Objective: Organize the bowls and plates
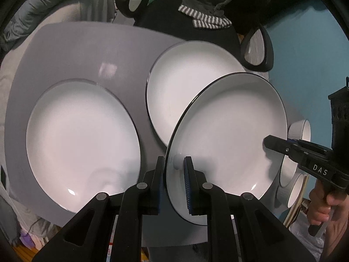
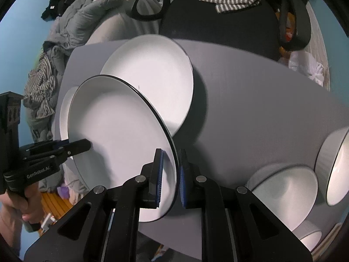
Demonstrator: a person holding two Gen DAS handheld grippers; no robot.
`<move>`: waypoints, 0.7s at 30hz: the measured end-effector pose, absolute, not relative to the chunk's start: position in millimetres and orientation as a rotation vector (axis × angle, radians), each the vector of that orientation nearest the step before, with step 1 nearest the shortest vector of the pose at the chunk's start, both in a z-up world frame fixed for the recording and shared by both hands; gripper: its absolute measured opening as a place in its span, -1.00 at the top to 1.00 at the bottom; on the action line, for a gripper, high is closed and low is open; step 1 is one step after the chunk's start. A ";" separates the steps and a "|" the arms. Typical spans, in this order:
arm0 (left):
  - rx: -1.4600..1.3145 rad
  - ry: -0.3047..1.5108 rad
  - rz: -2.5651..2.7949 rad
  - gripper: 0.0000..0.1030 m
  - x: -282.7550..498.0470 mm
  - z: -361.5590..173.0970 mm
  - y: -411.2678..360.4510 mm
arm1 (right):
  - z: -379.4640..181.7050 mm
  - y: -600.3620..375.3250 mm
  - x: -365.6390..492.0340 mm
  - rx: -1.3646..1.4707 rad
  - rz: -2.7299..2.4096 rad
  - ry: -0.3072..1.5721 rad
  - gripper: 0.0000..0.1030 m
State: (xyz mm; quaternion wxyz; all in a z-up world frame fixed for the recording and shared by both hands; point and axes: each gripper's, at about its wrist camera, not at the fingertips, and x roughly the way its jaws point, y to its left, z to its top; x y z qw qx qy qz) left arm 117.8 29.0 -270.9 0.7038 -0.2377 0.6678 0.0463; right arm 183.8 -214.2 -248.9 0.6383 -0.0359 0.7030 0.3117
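Both grippers hold one white, black-rimmed plate (image 1: 229,131) above the grey table (image 1: 87,50), tilted. My left gripper (image 1: 174,170) is shut on its near-left rim. My right gripper (image 2: 171,174) straddles the opposite rim of the same plate (image 2: 115,135), jaws close to it. The right gripper also shows in the left wrist view (image 1: 274,144), the left one in the right wrist view (image 2: 82,145). A second plate (image 1: 82,144) lies at the table's left and a third plate (image 1: 185,87) lies behind the held one. White bowls (image 2: 285,192) sit at the table's right.
A black office chair (image 2: 218,21) with a striped cloth (image 2: 229,0) stands behind the table. Grey clothing (image 2: 72,21) is piled at the left. More bowls (image 2: 338,170) crowd the right edge. Bare grey tabletop (image 2: 250,100) lies between plates and bowls.
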 end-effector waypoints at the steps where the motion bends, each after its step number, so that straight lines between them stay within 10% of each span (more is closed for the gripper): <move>1: -0.524 1.485 0.105 0.70 121.3 -270.7 31.2 | -248.4 -212.1 187.3 -0.076 0.710 1.605 0.73; 21: -0.514 1.523 0.178 0.67 172.8 -288.3 71.7 | -268.9 -153.8 240.0 -0.094 0.682 1.645 0.71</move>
